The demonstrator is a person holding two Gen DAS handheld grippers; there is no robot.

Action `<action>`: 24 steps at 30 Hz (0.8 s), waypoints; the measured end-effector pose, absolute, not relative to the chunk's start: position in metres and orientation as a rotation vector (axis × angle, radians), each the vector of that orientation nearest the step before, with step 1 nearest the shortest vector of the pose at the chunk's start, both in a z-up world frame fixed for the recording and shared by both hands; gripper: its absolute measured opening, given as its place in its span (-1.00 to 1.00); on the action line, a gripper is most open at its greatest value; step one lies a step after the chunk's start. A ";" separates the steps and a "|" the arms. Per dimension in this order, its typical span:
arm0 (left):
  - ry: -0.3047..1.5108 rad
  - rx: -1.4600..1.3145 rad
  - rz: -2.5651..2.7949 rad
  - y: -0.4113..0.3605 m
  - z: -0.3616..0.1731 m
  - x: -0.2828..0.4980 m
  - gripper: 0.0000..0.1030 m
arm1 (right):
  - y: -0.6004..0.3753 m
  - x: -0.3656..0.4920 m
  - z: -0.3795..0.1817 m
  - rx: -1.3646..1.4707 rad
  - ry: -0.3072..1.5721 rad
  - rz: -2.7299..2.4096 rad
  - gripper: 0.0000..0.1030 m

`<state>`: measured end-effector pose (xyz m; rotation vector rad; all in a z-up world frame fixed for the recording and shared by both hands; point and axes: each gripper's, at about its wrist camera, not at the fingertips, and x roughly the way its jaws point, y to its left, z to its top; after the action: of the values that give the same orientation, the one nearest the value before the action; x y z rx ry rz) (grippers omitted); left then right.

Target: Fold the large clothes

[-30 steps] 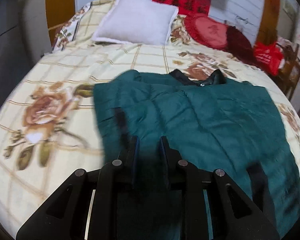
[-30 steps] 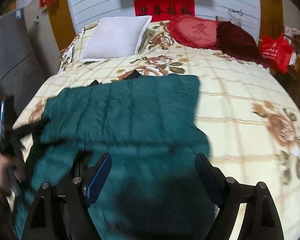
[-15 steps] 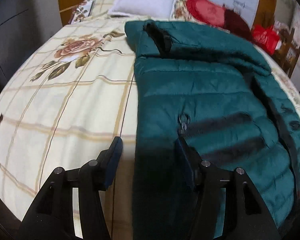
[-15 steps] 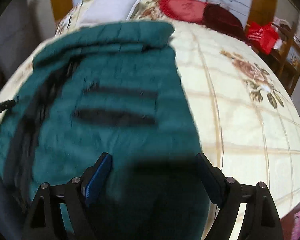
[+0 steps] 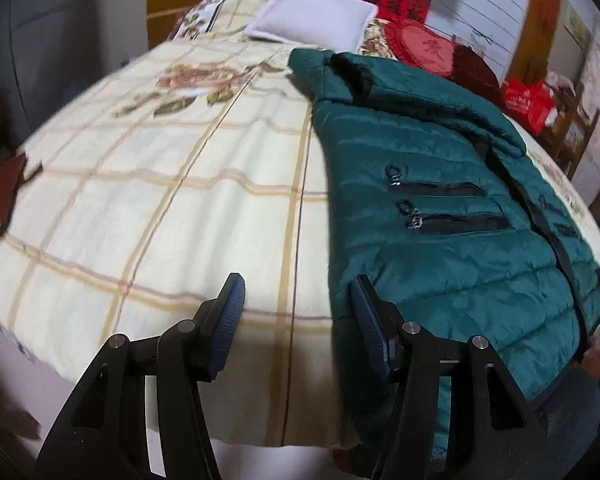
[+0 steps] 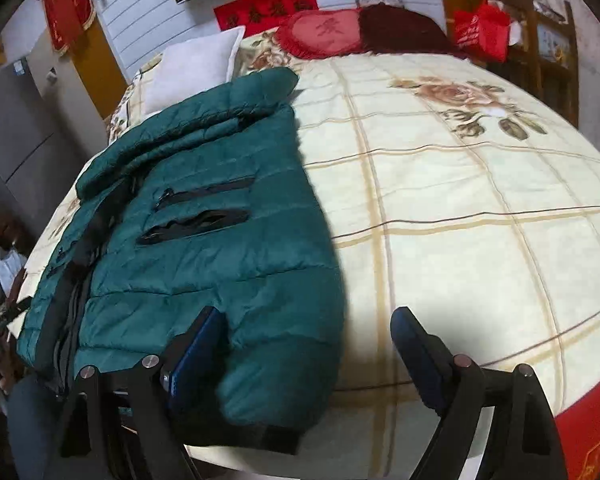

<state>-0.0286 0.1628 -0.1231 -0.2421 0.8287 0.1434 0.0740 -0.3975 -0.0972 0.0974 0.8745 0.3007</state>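
Observation:
A dark green puffer jacket (image 5: 440, 216) lies front side up on the bed, its hem hanging over the near edge and its sleeves folded across the far end. Two black pocket zips (image 5: 448, 204) show on its front. In the right wrist view the jacket (image 6: 204, 240) fills the left half. My left gripper (image 5: 296, 320) is open and empty at the jacket's left hem edge, over bare bedspread. My right gripper (image 6: 304, 356) is open and empty, its left finger beside the jacket's right hem corner.
The bed (image 5: 160, 200) has a cream floral checked bedspread. A white pillow (image 5: 312, 20), a red heart cushion (image 5: 424, 46) and a dark red cushion (image 6: 400, 28) sit at the head. A red bag (image 6: 480, 30) and wooden chair (image 6: 548, 52) stand at the right.
The jacket went from spread wide to a narrower, longer fold reaching the near bed edge. My left gripper opened. Both grippers pulled back to the hem, outside the jacket's two sides.

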 end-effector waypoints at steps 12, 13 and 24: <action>0.828 -0.305 -0.023 0.145 -0.119 -0.040 0.07 | -0.371 0.067 -0.104 0.075 0.873 0.509 0.80; 0.849 -0.294 -0.044 0.140 -0.123 -0.037 0.07 | -0.372 0.067 -0.104 0.087 0.871 0.512 0.80; 0.889 -0.349 -0.183 0.132 -0.120 -0.059 0.34 | -0.372 0.065 -0.106 0.107 0.839 0.517 0.89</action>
<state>-0.0591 0.1315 -0.1202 -0.3491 0.8888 -0.1829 0.0649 -0.3721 -0.1060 0.1068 0.8387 0.5173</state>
